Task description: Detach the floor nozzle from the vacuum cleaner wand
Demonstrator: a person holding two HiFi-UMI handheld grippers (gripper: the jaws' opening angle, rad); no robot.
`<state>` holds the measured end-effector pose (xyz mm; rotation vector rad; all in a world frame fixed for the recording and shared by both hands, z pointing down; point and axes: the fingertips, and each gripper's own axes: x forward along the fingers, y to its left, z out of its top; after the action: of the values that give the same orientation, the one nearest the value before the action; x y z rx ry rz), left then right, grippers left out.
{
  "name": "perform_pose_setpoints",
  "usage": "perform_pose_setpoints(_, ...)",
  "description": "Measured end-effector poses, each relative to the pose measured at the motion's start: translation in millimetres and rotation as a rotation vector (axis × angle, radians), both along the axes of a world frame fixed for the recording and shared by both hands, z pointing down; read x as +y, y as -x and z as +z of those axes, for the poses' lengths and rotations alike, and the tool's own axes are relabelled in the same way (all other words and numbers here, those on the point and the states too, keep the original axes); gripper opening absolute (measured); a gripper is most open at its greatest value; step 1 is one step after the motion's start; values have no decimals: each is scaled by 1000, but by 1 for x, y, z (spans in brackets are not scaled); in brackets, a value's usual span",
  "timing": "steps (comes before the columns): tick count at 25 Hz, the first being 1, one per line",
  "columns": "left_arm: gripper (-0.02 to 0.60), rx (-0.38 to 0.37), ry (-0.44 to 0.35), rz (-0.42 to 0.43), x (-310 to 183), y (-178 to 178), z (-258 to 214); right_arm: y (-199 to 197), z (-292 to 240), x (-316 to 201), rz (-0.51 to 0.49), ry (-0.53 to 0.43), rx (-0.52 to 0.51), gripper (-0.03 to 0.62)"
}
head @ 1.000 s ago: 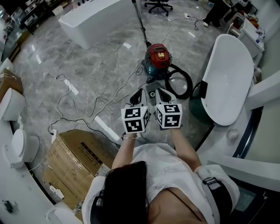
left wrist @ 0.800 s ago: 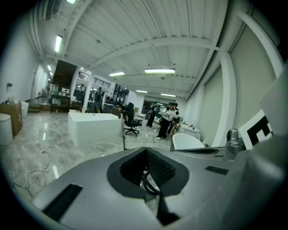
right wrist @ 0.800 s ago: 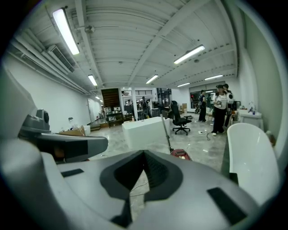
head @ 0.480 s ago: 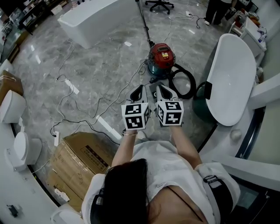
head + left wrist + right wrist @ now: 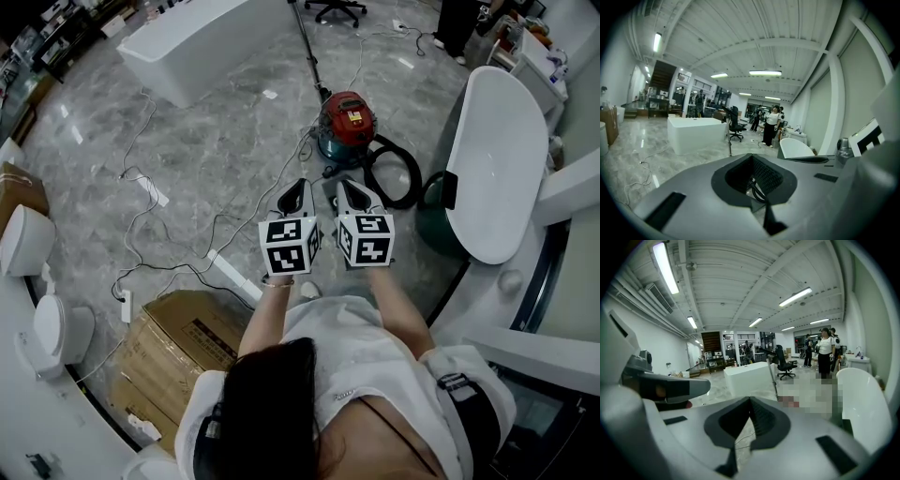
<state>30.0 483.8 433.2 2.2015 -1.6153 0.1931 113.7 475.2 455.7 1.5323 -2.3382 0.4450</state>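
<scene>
The red vacuum cleaner (image 5: 348, 119) sits on the floor (image 5: 216, 141) at my twelve o'clock, its wand (image 5: 307, 49) slanting on toward eleven. I cannot make out the nozzle. My left gripper (image 5: 300, 187) and right gripper (image 5: 345, 187) hang side by side, jaws fully closed on nothing.

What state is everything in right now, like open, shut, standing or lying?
left gripper: shut, empty, held above the floor.
right gripper: shut, empty, beside the left one.
vacuum cleaner: upright on the floor, untouched.
hose: looped on the floor beside the vacuum cleaner.
cardboard box: closed.
</scene>
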Motion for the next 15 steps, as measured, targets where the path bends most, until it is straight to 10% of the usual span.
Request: perform_pose_setpoints(15,5,27,18,27,-10,-15,7,-9,2,-9,24,7,9,15)
